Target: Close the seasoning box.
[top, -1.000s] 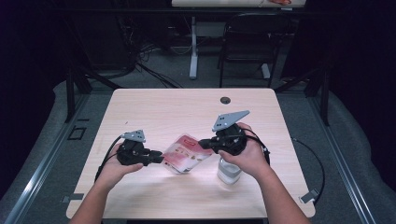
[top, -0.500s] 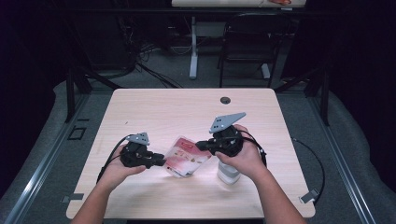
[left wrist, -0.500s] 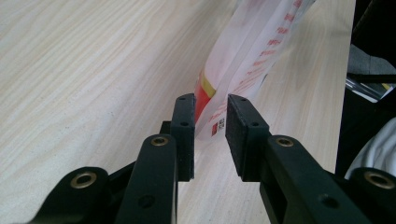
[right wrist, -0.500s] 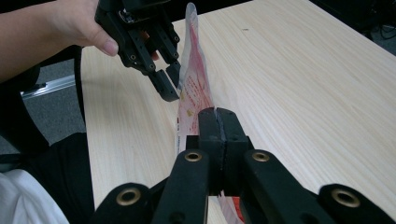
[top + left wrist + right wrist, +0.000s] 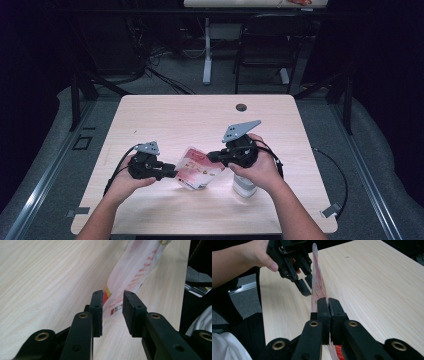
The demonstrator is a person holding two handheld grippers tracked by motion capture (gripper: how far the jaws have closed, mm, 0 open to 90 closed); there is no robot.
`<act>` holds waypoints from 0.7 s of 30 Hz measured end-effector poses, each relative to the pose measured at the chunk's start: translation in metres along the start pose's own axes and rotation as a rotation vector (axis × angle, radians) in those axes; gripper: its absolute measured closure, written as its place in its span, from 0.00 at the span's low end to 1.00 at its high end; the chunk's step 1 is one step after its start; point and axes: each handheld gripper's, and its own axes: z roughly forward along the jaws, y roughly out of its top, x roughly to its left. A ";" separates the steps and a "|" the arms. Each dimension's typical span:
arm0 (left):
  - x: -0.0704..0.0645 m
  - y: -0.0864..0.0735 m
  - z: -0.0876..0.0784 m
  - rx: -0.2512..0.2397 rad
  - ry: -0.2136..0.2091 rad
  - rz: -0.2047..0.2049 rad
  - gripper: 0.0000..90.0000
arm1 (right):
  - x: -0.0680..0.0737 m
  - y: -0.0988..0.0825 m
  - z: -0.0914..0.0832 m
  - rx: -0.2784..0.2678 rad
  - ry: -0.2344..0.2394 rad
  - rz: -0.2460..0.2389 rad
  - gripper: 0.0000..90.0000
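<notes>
A thin plastic pouch (image 5: 199, 170), printed in red and white with a clear, glossy lower part, hangs in the air just above the pale wood-grain bench (image 5: 165, 120), stretched between the two hands near the bench's front edge. The right tool (image 5: 214, 156) is clenched on the pouch's right edge: in the right gripper view its flat black pads are pressed together with the film (image 5: 318, 287) rising edge-on from between them like a blade. The left tool (image 5: 172, 174) is released; its jaws have just been opening, and in the left gripper view the pouch's lower corner (image 5: 117, 305), with a small printed code on it, stands between the two matte, ribbed pads (image 5: 98, 305) without either pad pressing on it. The pouch's long axis runs roughly from one tool to the other, across the bench from left to right, so the film lies straight ahead of the left tool's jaws and already within their gap; the left hand is the one that would have to re-grip. The film looks limp and slippery, creased where it is pinched. A small white, rounded container (image 5: 244, 186) stands on the bench under the right hand (image 5: 257, 167).
</notes>
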 end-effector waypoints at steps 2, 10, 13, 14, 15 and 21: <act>-0.001 0.000 0.000 -0.007 0.005 0.004 0.77 | 0.001 0.001 0.002 -0.005 0.009 0.001 0.98; -0.002 0.001 -0.002 -0.006 0.002 0.016 0.79 | 0.004 0.007 0.009 -0.004 0.017 -0.011 0.97; -0.002 0.001 -0.003 -0.007 0.015 0.022 0.82 | 0.004 0.009 0.010 0.001 0.014 -0.014 0.97; -0.002 0.001 -0.003 -0.007 0.013 0.023 0.83 | 0.005 0.009 0.011 -0.002 0.017 -0.011 0.97; -0.002 0.001 -0.004 -0.009 0.017 0.024 0.84 | 0.005 0.009 0.011 0.003 0.017 -0.014 0.97; -0.003 0.001 -0.007 -0.007 0.047 0.040 0.88 | 0.006 0.012 0.014 0.006 0.013 -0.010 0.96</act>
